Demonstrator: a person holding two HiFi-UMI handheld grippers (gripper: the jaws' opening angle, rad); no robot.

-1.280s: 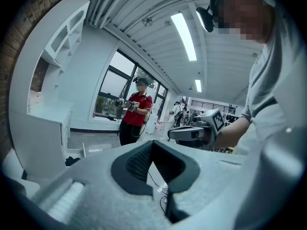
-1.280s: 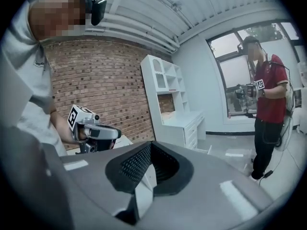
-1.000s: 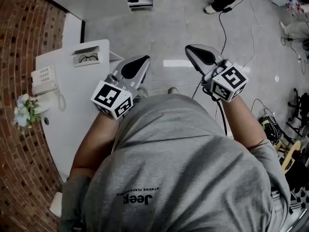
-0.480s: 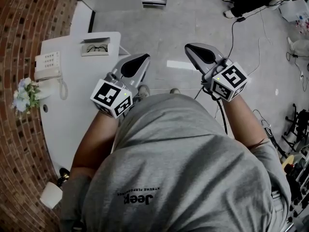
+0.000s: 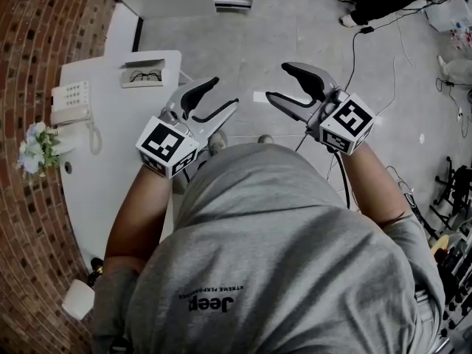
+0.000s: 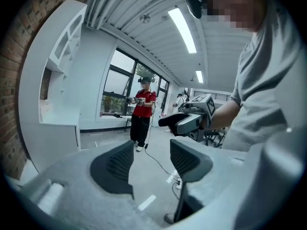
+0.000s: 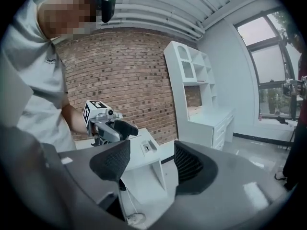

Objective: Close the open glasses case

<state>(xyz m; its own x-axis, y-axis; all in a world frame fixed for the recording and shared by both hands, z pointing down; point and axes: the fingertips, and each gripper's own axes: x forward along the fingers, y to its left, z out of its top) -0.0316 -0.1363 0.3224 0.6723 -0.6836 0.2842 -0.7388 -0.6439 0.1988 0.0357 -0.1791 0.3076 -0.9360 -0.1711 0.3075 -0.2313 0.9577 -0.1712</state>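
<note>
Grey floor and a red brick wall (image 5: 29, 57) flank the white rectangular table (image 5: 110, 175). Off the table's right edge, the left gripper (image 5: 223, 94) and right gripper (image 5: 276, 81) hang with jaws opening, both empty. The approach looks barely begun. The pale grey open glasses case (image 5: 144, 74) lies at the table's far end, so a reach there should come next to press it shut.

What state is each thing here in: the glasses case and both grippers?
glasses case: open, glasses inside, lying untouched on the white table.
left gripper: jaws opening, nothing between them.
right gripper: jaws opening, nothing between them.
</note>
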